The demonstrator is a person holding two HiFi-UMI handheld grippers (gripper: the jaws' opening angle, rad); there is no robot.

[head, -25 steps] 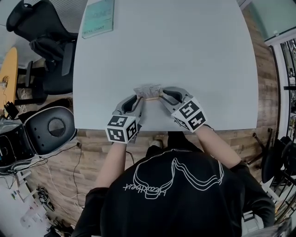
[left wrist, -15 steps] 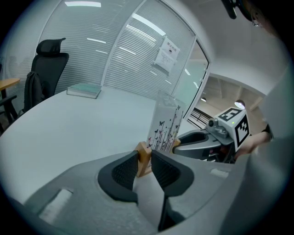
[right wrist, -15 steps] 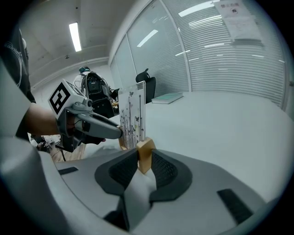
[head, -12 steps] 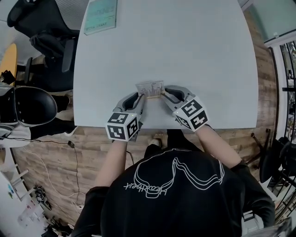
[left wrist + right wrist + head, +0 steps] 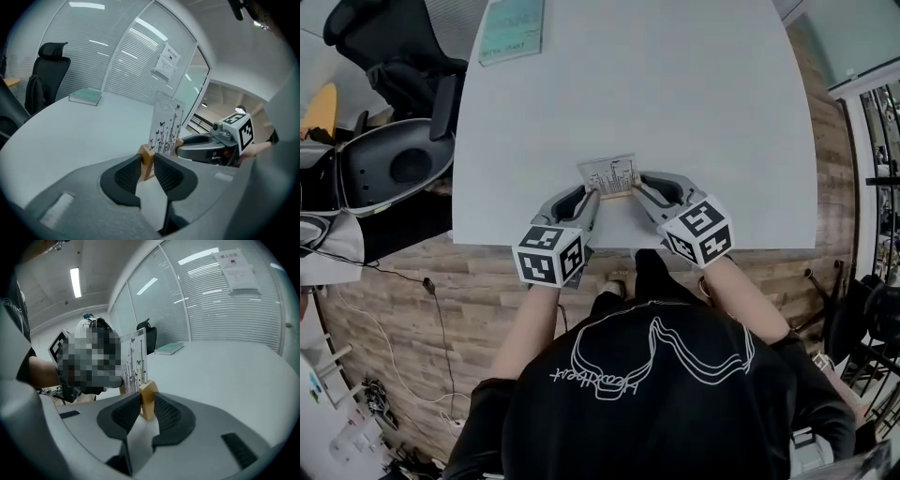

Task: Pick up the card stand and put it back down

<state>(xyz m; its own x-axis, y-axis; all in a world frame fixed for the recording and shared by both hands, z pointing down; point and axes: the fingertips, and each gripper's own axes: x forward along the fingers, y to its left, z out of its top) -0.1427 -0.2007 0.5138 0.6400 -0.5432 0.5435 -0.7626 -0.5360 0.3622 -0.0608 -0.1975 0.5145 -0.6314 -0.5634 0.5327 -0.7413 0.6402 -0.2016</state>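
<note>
A clear upright card stand [image 5: 609,175] with a pale wooden base and a printed card of thin dark stems and small butterflies sits between the two grippers, over the near part of the white worktop [image 5: 694,103]. The left gripper [image 5: 592,196] is clamped on the left end of the wooden base. In the left gripper view, the black ribbed pads of the left gripper [image 5: 147,160] press on both faces of the wood, and the card stand [image 5: 166,125] rises just beyond its fingertips. The right gripper [image 5: 635,185] is clamped on the opposite end of the base. In the right gripper view, the wood block stands squeezed between the pads of the right gripper [image 5: 147,400], with the card stand [image 5: 133,363] just ahead and to its left. The two grippers point toward each other at an angle, their fingertips near one another. Whether the base touches the worktop cannot be told.

Far ahead of the left gripper and to its left, a flat teal book [image 5: 512,30] lies on the worktop's far edge. A black office chair [image 5: 389,52] stands beyond it, off the worktop.
</note>
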